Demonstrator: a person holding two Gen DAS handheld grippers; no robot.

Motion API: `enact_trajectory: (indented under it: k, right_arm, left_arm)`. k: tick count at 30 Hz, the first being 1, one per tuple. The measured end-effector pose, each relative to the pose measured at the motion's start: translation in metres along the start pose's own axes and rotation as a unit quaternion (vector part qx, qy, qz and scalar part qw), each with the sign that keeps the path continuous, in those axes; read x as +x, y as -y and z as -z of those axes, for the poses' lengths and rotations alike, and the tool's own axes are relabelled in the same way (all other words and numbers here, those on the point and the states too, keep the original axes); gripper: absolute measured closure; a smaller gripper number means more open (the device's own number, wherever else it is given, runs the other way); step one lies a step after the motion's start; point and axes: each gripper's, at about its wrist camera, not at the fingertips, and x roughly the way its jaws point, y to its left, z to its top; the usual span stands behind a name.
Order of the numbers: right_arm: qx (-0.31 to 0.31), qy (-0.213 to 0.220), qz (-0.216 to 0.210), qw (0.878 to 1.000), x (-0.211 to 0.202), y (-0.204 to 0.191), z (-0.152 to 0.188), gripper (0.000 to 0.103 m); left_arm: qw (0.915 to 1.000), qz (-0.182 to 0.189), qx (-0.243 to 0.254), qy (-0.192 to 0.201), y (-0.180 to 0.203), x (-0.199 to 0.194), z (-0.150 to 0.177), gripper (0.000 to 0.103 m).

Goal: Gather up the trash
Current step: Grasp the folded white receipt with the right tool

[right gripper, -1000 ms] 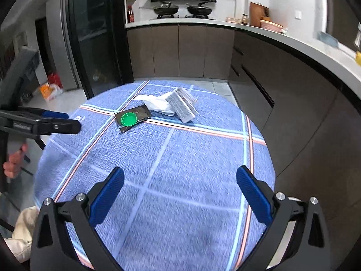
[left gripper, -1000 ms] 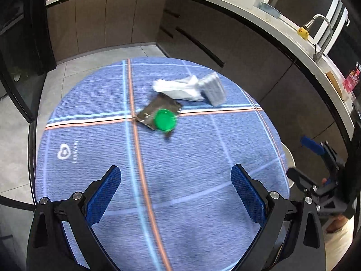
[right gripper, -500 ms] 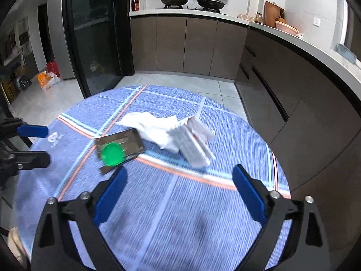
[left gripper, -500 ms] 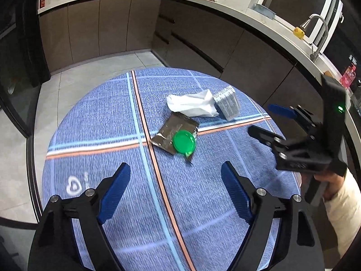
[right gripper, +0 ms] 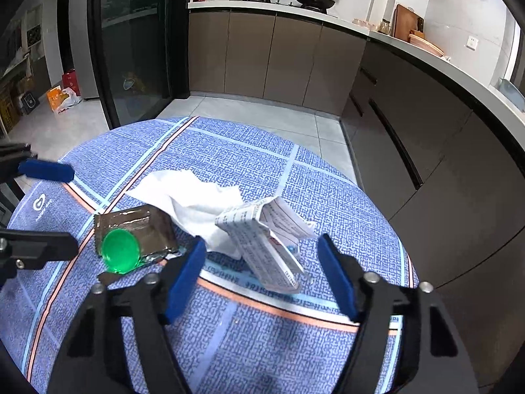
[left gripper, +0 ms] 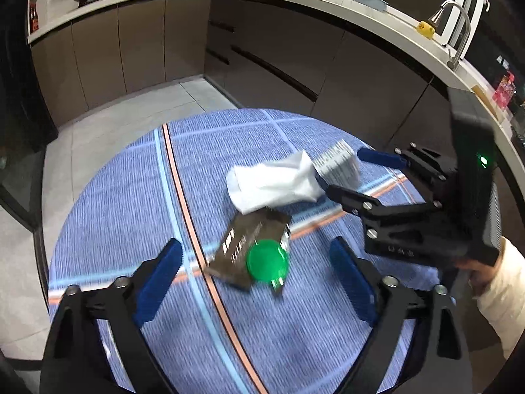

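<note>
closing in on the trash pile at mid frame: right gripper [right gripper: 259,272], jaws just narrowed but not yet touching, straddling the folded paper packet [right gripper: 265,246] beside the white tissue [right gripper: 197,203]. left gripper [left gripper: 256,282] wide apart, empty, now framing the green cap [left gripper: 267,261] on the dark wrapper [left gripper: 252,236]. likely two pickups imminent.

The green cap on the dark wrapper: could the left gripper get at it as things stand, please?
Probably yes. The green cap lies uncovered on the dark wrapper, just ahead of the open left gripper; the right gripper is off at the folded leaflet.
</note>
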Motion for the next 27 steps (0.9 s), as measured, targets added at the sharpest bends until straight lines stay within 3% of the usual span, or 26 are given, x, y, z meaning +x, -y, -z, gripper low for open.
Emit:
enact_trajectory:
  k: [1,3,5,15,20,22,27]
  right_arm:
    - [0.001,-0.002,0.0,1.0,0.003,0.001,0.0,0.051]
    - [0.003,-0.009,-0.007,1.0,0.007,0.002,0.001,0.079]
    - [0.009,-0.011,-0.011,1.0,0.01,0.004,0.002,0.096]
    - [0.039,0.002,-0.025,0.999,-0.011,0.018,0.015,0.098]
    - [0.052,0.003,-0.03,0.998,-0.023,0.022,0.028,0.097]
    - [0.055,0.002,-0.032,0.998,-0.024,0.024,0.032,0.097]
    - [0.062,0.003,-0.039,0.997,-0.025,0.021,0.037,0.097]
  left_arm:
    - [1.0,-0.002,0.003,-0.001,0.0,0.005,-0.004,0.015]
    - [1.0,0.002,0.004,-0.006,0.0,0.013,-0.01,0.015]
    - [0.9999,0.003,0.006,-0.011,0.0,0.022,-0.016,0.015]
    - [0.9983,0.031,0.003,-0.049,-0.003,0.059,-0.04,0.017]
    - [0.9971,0.05,0.025,-0.052,0.004,0.045,-0.03,0.032]
    - [0.9958,0.041,0.046,-0.068,0.007,0.045,-0.019,0.049]
    - [0.9949,0.016,0.051,-0.086,0.009,0.053,-0.002,0.05]
